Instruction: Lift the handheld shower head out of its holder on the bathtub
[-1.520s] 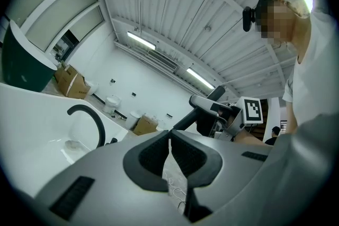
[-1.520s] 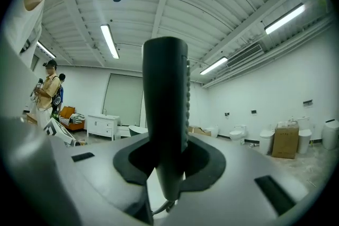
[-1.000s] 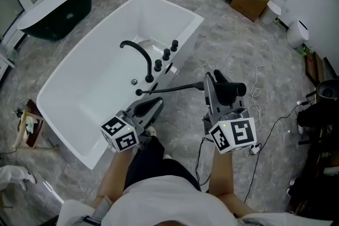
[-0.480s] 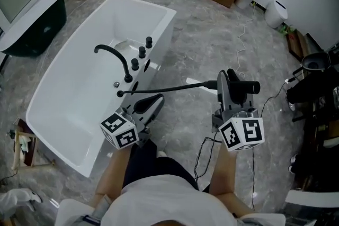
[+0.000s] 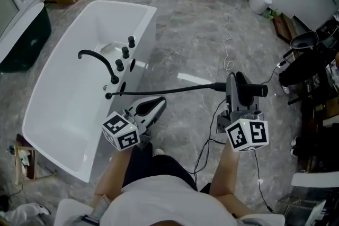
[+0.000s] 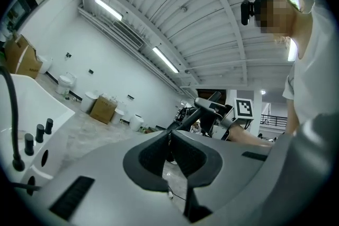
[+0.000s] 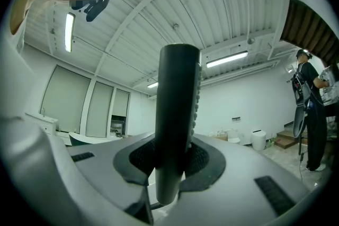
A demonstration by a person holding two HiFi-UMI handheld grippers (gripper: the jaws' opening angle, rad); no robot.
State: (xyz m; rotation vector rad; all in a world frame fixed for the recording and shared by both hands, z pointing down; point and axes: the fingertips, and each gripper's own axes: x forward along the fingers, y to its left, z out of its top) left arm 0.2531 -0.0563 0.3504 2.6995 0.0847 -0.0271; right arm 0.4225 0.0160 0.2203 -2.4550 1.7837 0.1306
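In my right claw (image 7: 170,160): shower head (image 7: 177,98), pinched at handle; rigid, smooth, likely slippery; hose (image 5: 159,91) may tug. Left claw (image 6: 170,148) closed, empty.

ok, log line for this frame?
phase: shower head held clear of bathtub | right gripper: shut on shower head | hose: runs to bathtub | left gripper: shut, empty

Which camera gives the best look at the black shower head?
The head view: it shows the shower head clamped in the right gripper, with its hose running to the bathtub. The right gripper view shows only its handle, close up between the jaws. The left gripper view shows it small and distant.
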